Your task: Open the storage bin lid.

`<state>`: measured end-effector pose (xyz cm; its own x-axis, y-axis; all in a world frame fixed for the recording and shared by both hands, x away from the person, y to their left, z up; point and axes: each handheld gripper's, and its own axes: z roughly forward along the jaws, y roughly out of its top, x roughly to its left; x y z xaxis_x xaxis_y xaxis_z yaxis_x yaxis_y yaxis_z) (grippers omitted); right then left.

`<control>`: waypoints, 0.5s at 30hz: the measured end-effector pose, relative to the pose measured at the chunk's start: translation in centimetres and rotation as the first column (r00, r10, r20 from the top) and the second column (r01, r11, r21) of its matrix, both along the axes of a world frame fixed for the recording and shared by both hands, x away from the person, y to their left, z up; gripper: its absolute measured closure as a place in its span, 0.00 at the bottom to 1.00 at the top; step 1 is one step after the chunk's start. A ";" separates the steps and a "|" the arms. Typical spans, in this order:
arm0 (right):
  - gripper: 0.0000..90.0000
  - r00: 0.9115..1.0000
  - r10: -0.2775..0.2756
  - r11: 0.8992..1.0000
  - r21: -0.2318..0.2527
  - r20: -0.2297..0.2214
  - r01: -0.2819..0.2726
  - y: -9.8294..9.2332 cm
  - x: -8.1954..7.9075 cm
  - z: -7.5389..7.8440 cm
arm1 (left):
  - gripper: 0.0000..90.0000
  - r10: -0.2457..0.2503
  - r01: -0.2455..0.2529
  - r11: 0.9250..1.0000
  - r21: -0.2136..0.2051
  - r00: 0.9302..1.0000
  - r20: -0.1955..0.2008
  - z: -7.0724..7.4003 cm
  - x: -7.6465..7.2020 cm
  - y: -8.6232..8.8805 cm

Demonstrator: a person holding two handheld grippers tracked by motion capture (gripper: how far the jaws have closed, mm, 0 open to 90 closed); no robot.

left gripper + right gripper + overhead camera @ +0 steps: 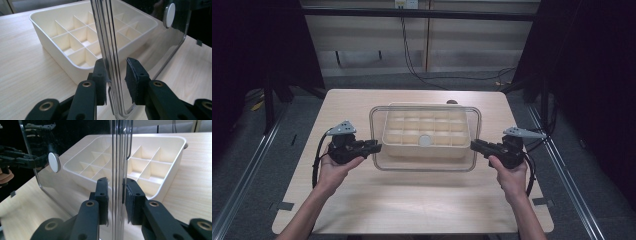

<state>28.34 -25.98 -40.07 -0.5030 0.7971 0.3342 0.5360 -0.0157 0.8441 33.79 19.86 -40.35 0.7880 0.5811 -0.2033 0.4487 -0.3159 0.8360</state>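
A clear plastic lid (424, 167) with a white round knob (425, 140) hangs flat over a cream tray (422, 151) split into several compartments, at the table's middle. My left gripper (377, 146) is shut on the lid's left rim, and my right gripper (474, 145) is shut on its right rim. In the left gripper view the lid (145, 37) stands on edge between the pads of the gripper (116, 75), with the tray (50, 32) behind. The right gripper view shows the gripper (116, 192) clamping the lid (75, 145) beside the tray (172, 170).
The light wooden table (412, 200) has bare surface in front of the tray and on both sides. Dark curtains flank the table, and metal floor rails run along each side. A cable hangs down the wall behind.
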 end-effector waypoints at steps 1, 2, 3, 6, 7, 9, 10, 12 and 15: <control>0.83 1.000 0.004 1.000 0.005 -0.005 -0.004 0.0 -0.1 0.0 | 0.79 -0.003 0.003 1.000 0.003 1.000 0.000 0.0 -0.1 0.1; 0.83 1.000 0.010 1.000 0.004 -0.005 -0.010 0.0 -0.3 -0.1 | 0.79 -0.004 0.004 1.000 0.009 1.000 0.001 0.0 -0.3 0.2; 0.83 1.000 0.012 1.000 0.002 -0.008 -0.012 0.1 -0.4 -0.1 | 0.79 -0.003 0.003 1.000 0.006 1.000 0.002 0.0 -0.4 0.3; 0.83 1.000 0.015 1.000 -0.001 -0.018 -0.015 0.3 -0.8 -0.2 | 0.79 -0.002 0.002 1.000 0.004 1.000 -0.010 -0.2 -0.7 0.4; 0.83 1.000 0.017 1.000 -0.004 -0.019 -0.017 0.3 -0.8 -0.2 | 0.79 -0.004 0.004 1.000 0.004 1.000 -0.014 -0.3 -0.9 0.4; 0.83 0.999 0.023 1.000 -0.008 -0.025 -0.023 0.4 -1.2 -0.2 | 0.79 -0.010 0.010 1.000 0.018 1.000 -0.024 -0.3 -1.1 0.4; 0.83 0.999 0.022 1.000 -0.012 -0.028 -0.022 0.4 -1.4 -0.2 | 0.79 -0.015 0.015 1.000 0.020 0.999 -0.029 -0.4 -1.2 0.4; 0.83 0.999 0.030 0.999 -0.015 -0.027 -0.030 0.4 -1.7 -0.3 | 0.79 -0.020 0.021 0.999 0.029 0.999 -0.027 -0.4 -1.5 0.4; 0.83 0.999 0.032 0.999 -0.008 -0.038 -0.032 0.4 -2.3 -0.5 | 0.79 -0.026 0.026 0.999 0.032 0.999 -0.028 -0.4 -2.0 0.5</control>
